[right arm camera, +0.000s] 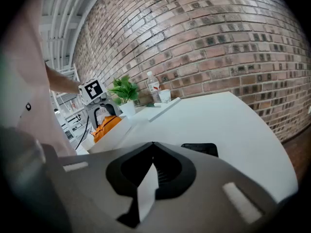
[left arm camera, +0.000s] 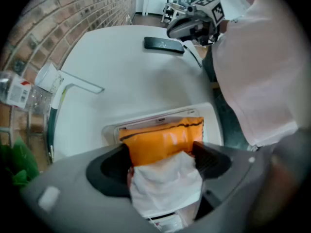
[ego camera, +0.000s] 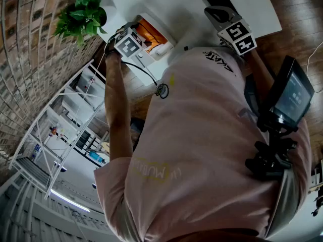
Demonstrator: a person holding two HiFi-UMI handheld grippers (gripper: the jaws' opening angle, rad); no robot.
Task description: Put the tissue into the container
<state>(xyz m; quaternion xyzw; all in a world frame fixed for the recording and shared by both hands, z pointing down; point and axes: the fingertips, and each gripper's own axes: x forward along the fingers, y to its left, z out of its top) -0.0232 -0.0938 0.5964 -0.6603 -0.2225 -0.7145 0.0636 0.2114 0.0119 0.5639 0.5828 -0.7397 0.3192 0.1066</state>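
Note:
An orange tissue pack (left arm camera: 163, 137) with white tissue (left arm camera: 165, 183) bulging from its near end sits between the wide-set jaws of my left gripper (left arm camera: 163, 154). Both black pads (left arm camera: 210, 158) touch its sides. Its far end tilts down into the white container (left arm camera: 146, 124) on the white table (left arm camera: 121, 67). In the head view the left gripper (ego camera: 132, 40) hangs over the container (ego camera: 169, 38), with the orange pack (ego camera: 146, 32) inside it. My right gripper (right arm camera: 153, 147) is shut, off to the right above the table (ego camera: 218, 14). A thin white sliver (right arm camera: 144, 193) shows between its pads; I cannot tell what it is.
A flat black device (left arm camera: 164, 44) lies on the table near the right gripper. A potted plant (ego camera: 81, 16), a water bottle (right arm camera: 153, 87) and a white cup (right arm camera: 164, 96) stand by the brick wall. The person's pink shirt (ego camera: 202, 135) hides the near table edge.

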